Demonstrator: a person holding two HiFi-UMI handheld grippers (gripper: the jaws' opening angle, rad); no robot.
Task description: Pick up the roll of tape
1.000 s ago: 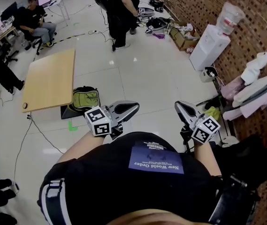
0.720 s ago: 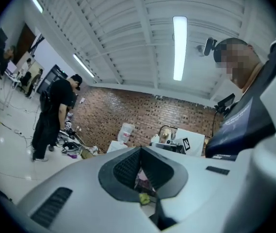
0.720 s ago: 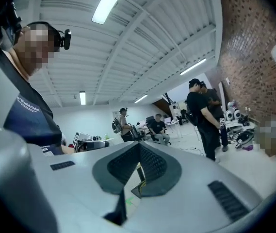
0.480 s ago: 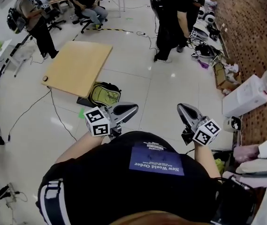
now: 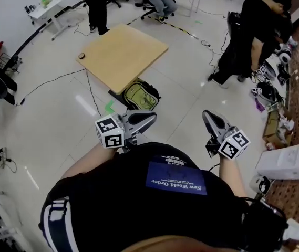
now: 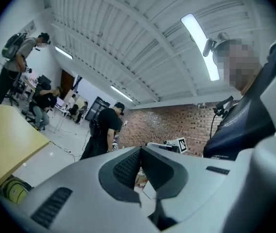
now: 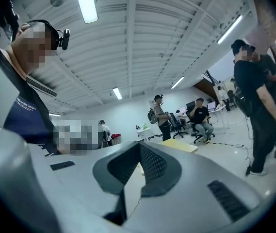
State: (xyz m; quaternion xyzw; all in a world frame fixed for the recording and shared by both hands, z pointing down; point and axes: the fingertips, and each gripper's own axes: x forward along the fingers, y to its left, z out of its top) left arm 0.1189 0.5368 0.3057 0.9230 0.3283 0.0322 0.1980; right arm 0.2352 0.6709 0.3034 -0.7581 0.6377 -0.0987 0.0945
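Glossy pale floor (image 5: 49, 114) fills the head view, and the light wooden table (image 5: 123, 56) now sits up top, just left of centre. A second ago it lay off at the left, so the whole view has swung round. The white water dispenser (image 5: 288, 161) has slid to the right edge. An olive backpack (image 5: 141, 96) leans at the table's near side.

The left gripper (image 5: 150, 117) and right gripper (image 5: 206, 114) are both held level in front of the person's chest, as before. Each has its jaws closed together with nothing between them.

The roll of tape (image 5: 81, 55) lies on the table's left corner, well apart from both grippers, up and to the left of the left one. It's a small ring with a dark rim, too tiny for more detail.
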